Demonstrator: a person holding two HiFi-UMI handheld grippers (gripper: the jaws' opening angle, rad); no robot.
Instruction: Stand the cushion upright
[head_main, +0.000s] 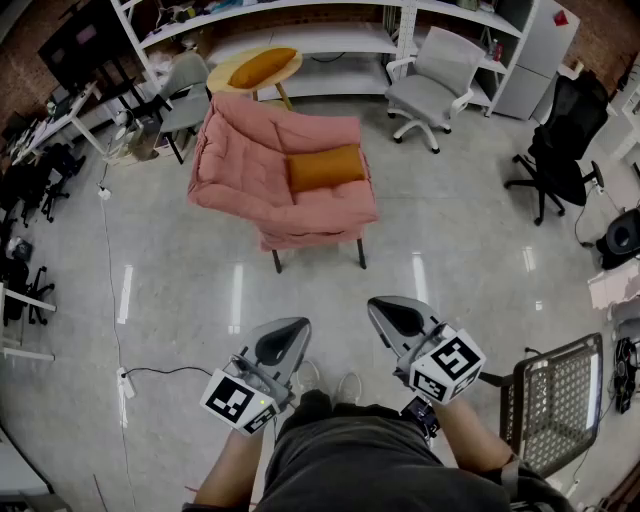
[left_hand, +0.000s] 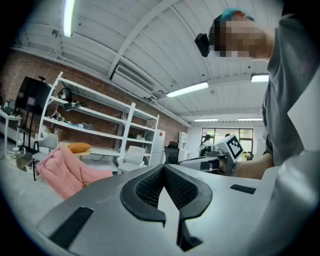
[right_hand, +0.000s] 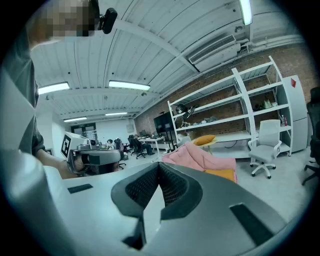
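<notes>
In the head view, our left gripper (head_main: 290, 330) and right gripper (head_main: 388, 308) sit side by side. The pink armchair (head_main: 240, 150) is well ahead of both, with the orange cushion (head_main: 325, 167) lying on its seat.

In the left gripper view, the jaws meet with nothing between them, and the armchair (left_hand: 62, 172) is ahead to their left.

In the right gripper view, the jaws are closed and empty. The cushion (right_hand: 221, 174) is ahead to their right, on the armchair (right_hand: 197, 156).

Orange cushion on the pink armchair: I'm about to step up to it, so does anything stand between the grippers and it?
Nothing visible does. Only bare grey floor lies between the left gripper, the right gripper and the orange cushion on the pink fabric armchair; the white power strip lies off to the left.
</notes>
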